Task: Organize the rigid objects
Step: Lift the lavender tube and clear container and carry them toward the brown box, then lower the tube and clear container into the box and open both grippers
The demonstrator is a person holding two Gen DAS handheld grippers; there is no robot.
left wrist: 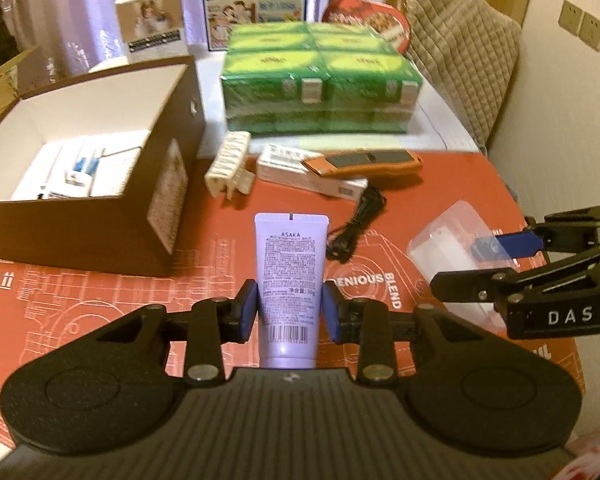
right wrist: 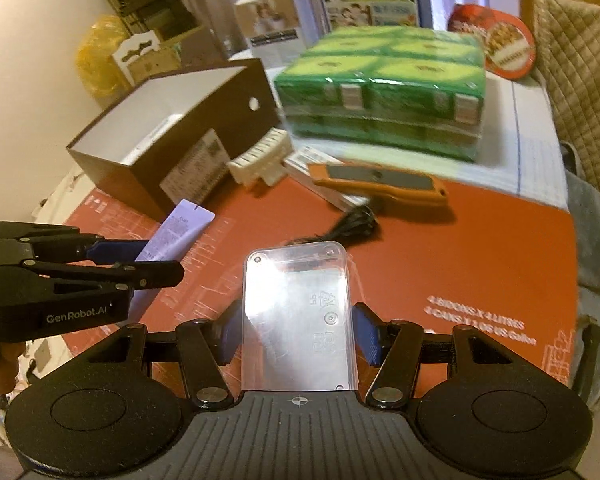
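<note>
My left gripper [left wrist: 290, 308] is shut on a lilac ASAKA tube [left wrist: 290, 264], held above the red mat; from the right wrist view that tube [right wrist: 180, 228] sticks out of the left gripper [right wrist: 140, 258] at the left. My right gripper [right wrist: 296, 334] is shut on a clear plastic case [right wrist: 298, 316], also lifted; the left wrist view shows that case [left wrist: 440, 252] in the right gripper [left wrist: 488, 258] at the right edge. A brown open box [left wrist: 172, 184], white inside, stands at the left with small packets in it.
On the red mat [left wrist: 440, 200] lie a white ribbed part [left wrist: 230, 164], a white carton [left wrist: 300, 168], an orange utility knife [left wrist: 364, 162] and a black coiled cord [left wrist: 356, 220]. Behind stands a green wrapped multipack [left wrist: 316, 76], a small white box [left wrist: 154, 20] and a red packet [left wrist: 370, 20].
</note>
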